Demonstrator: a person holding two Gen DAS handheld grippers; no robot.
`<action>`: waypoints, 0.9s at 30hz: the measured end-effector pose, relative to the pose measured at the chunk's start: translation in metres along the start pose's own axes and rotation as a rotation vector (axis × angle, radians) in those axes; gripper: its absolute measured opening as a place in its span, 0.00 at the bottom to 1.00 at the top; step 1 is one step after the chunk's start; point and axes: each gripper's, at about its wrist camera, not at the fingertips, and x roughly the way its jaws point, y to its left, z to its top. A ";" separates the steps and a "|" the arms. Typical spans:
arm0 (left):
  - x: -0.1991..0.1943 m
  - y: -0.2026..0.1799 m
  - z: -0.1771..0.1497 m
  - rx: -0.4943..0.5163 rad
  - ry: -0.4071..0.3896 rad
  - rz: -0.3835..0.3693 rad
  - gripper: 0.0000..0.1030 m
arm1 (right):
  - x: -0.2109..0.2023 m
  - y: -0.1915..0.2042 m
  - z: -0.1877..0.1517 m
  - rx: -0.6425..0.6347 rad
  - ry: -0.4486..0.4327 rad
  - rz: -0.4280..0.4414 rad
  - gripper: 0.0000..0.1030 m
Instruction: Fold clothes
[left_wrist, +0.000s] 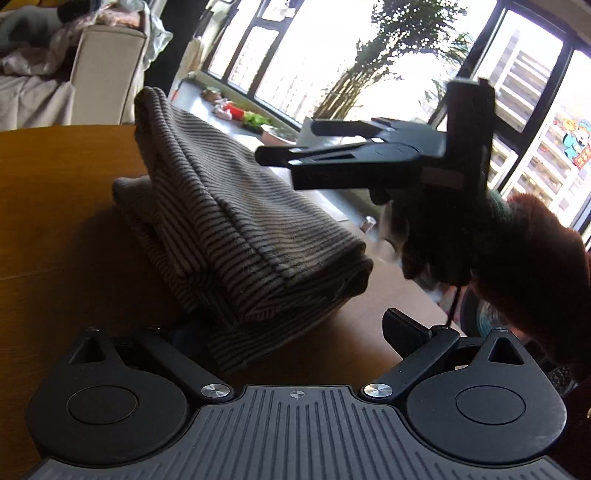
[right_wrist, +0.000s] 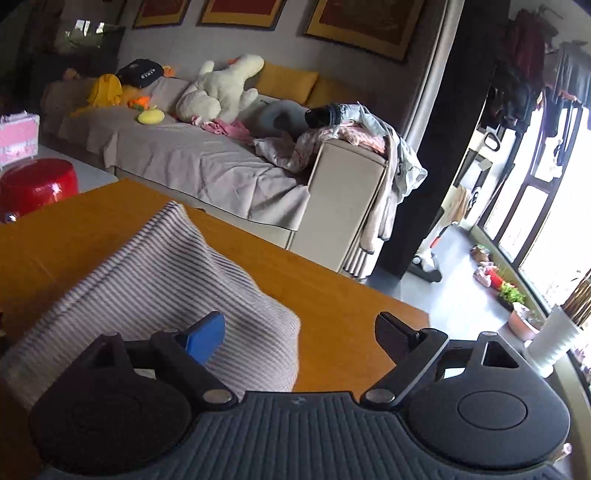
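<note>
Garment: folded striped cloth (left_wrist: 236, 229) on wooden table (left_wrist: 55, 206), frame centre.
Left gripper (left_wrist: 288, 332): jaws spread, empty.
Right gripper (right_wrist: 299, 332): jaws spread, empty.

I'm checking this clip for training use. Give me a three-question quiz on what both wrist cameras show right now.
1. True or false: the striped garment lies folded on the wooden table.
2. What stands open over the garment: A) right gripper B) a hanger?
3. Fill in: the left gripper is ____.

Key: 1 true; 2 A; 3 open.
</note>
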 end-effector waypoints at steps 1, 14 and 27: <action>-0.007 0.004 0.002 -0.006 -0.018 0.015 0.98 | -0.011 0.001 -0.003 0.019 -0.006 0.022 0.87; -0.061 0.051 0.017 -0.240 -0.216 0.286 0.98 | -0.026 0.146 -0.038 -0.261 -0.104 0.057 0.93; -0.081 0.080 0.009 -0.306 -0.231 0.276 0.98 | -0.079 0.092 -0.006 -0.172 -0.102 0.094 0.24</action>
